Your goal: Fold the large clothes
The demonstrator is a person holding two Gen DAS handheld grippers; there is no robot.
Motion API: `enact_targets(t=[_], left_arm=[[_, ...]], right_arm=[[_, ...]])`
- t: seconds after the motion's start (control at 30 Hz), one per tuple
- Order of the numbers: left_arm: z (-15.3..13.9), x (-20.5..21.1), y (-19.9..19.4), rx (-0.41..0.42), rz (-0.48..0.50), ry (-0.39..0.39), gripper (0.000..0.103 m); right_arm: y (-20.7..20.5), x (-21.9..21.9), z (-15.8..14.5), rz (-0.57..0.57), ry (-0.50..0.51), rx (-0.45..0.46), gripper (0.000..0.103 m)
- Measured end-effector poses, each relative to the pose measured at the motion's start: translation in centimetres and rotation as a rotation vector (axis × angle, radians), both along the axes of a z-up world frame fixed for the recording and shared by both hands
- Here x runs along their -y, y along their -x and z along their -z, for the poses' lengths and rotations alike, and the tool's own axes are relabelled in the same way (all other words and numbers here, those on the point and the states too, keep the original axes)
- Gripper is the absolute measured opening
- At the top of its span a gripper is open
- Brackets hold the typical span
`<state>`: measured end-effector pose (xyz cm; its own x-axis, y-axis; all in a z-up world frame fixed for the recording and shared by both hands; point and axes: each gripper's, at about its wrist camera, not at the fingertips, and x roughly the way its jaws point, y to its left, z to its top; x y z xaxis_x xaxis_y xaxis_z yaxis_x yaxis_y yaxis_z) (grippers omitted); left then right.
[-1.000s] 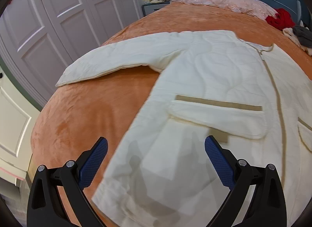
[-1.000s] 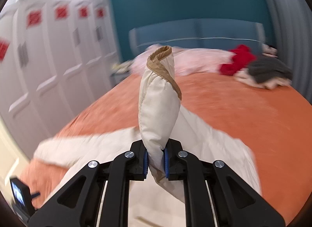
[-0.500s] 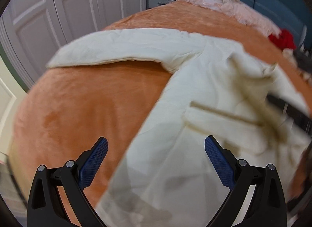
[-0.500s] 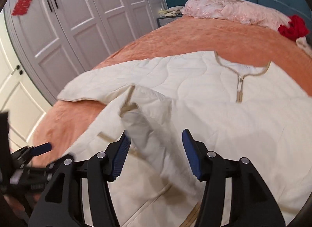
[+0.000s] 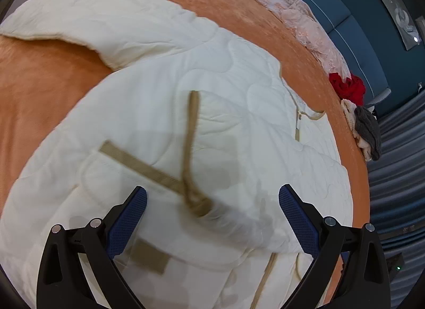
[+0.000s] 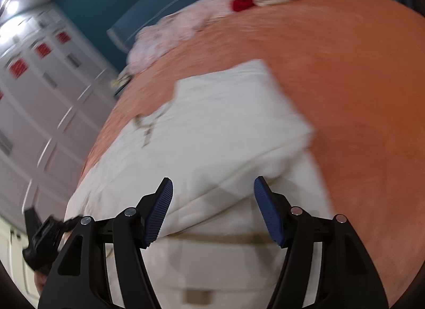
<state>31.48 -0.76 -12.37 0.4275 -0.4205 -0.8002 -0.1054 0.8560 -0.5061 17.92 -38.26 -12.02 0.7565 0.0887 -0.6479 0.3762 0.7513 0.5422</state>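
A cream quilted jacket [image 5: 164, 102] with tan trim lies front up on the orange bed [image 5: 39, 86]. Its right sleeve is folded across the chest, the tan cuff [image 5: 198, 202] just ahead of my left gripper [image 5: 212, 218], which is open and empty above the jacket. The other sleeve [image 5: 87, 22] stretches out to the far left. In the right wrist view, the jacket [image 6: 212, 133] shows blurred, with a folded edge at the shoulder. My right gripper [image 6: 212, 210] is open and empty over its lower half.
A pink blanket [image 5: 297, 17], a red garment [image 5: 348, 88] and a grey and cream pile [image 5: 368, 131] lie by the blue headboard [image 5: 353, 30]. White wardrobe doors [image 6: 29, 112] stand along one side. The left gripper's body [image 6: 39, 240] shows at the right view's lower left.
My right gripper carried the sleeve across the jacket, opened and let it go, then swung away to the right. My left gripper stayed open and moved over the jacket's middle.
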Motion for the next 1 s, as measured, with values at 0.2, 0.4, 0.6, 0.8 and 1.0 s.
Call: enact_targets(t=[0.2,0.4,0.6,0.8,1.0], left_arm=[[-0.7,0.3,-2.2,0.040,0.005,-0.042,0.013],[-4.2,0.2,-3.8,0.221,0.068,-0.168,0.005],[0.2,0.7,-4.2,0.185,0.102,-0.327,0.005],[3.2,1.0,-3.3,0.236,0.111,-0.404,0.007],[3.6,1.4,-2.9,0.284,0.104,-0.444,0.009]], right_arm=[[-1.4,3.4,1.9,0.123,-0.108,0.007,0.043],[-3.0,1.9,-1.4,0.087,-0.016,0.111,0.010],[-5.5,-0.8,0.9,0.031,0.176,-0.072,0.010],[-5.8,-1.0,3.0,0.021,0.187,-0.120,0.012],[-3.1,-1.8,0.3,0.121,0.254,-0.090,0.028]])
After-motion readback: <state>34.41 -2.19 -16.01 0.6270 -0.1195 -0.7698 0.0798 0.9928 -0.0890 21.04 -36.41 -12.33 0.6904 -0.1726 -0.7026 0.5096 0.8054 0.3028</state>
